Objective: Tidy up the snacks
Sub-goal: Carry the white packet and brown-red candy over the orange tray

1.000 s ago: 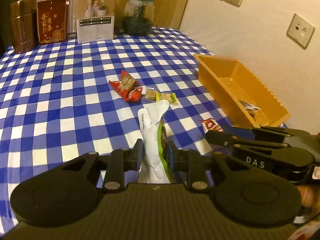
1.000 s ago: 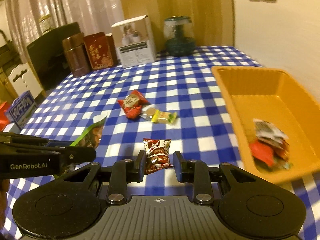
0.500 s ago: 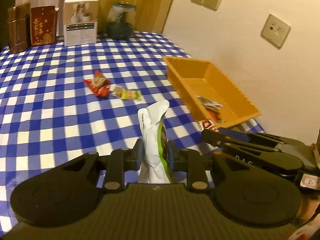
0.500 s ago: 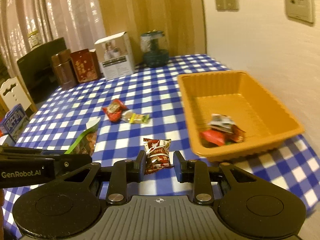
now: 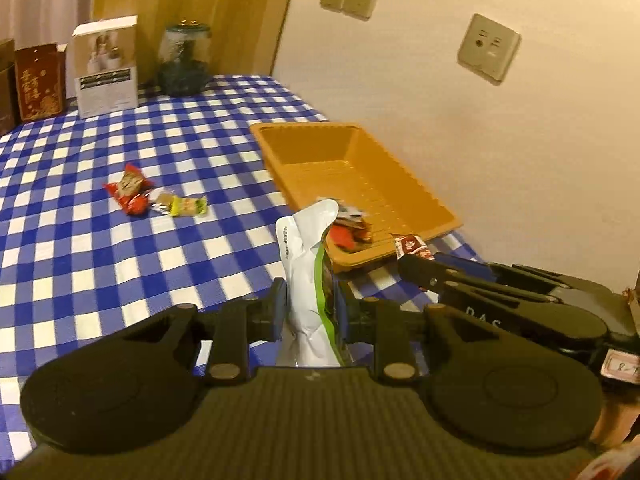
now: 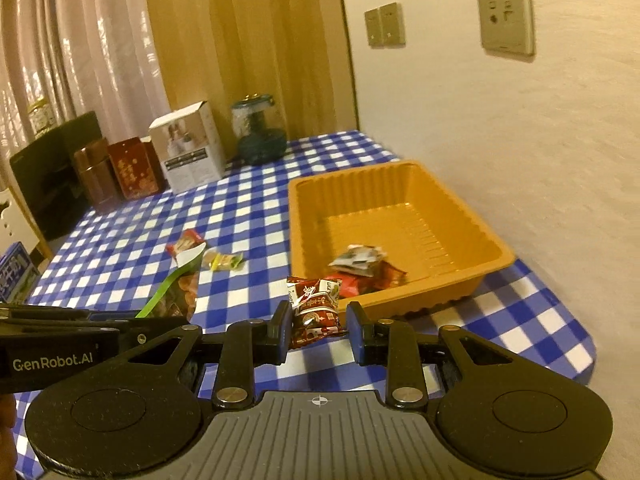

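My left gripper [image 5: 310,308] is shut on a white and green snack bag [image 5: 308,264], held upright above the table near the front of the orange tray [image 5: 416,196]. My right gripper [image 6: 318,324] is shut on a small dark red snack packet [image 6: 316,304], just in front of the tray's near left corner [image 6: 320,216]. The tray holds a few wrapped snacks [image 6: 364,266]. A red packet [image 5: 130,192] and a yellow-green candy [image 5: 184,205] lie together on the blue checked tablecloth, left of the tray.
A white box [image 5: 106,66], a red box [image 5: 40,80] and a dark glass jar [image 5: 184,60] stand along the table's far edge. The wall runs close along the tray's right side. The table's right edge [image 6: 580,336] is near the tray.
Both grippers have lifted and swung right toward the orange tray with their snacks still held. The tray now sits closer and more central in both views.
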Action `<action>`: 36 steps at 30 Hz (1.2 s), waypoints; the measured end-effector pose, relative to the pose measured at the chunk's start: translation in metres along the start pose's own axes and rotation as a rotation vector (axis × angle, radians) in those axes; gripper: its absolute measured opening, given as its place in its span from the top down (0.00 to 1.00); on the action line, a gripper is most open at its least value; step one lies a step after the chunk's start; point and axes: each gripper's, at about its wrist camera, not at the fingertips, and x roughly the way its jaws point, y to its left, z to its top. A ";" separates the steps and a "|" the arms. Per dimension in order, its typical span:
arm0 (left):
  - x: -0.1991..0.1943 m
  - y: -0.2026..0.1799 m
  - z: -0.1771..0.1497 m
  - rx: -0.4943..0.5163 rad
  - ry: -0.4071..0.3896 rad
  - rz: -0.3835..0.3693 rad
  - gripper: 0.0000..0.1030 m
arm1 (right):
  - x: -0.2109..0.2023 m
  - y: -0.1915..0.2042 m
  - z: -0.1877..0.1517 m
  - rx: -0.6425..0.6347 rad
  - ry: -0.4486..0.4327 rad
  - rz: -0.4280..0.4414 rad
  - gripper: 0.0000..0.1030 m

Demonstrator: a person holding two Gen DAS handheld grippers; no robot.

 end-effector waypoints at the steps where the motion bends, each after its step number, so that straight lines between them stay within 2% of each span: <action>1: 0.000 -0.004 0.001 0.005 -0.001 -0.002 0.78 | -0.002 -0.002 0.001 0.003 -0.002 -0.003 0.71; 20: 0.024 -0.046 0.019 0.047 -0.001 -0.049 0.78 | -0.018 -0.050 0.006 0.034 -0.024 -0.073 0.71; 28: 0.052 -0.053 0.040 0.055 -0.004 -0.051 0.78 | -0.003 -0.075 0.027 0.029 -0.041 -0.081 0.71; 36: 0.083 -0.044 0.067 0.045 -0.002 -0.040 0.78 | 0.024 -0.090 0.049 0.027 -0.046 -0.064 0.71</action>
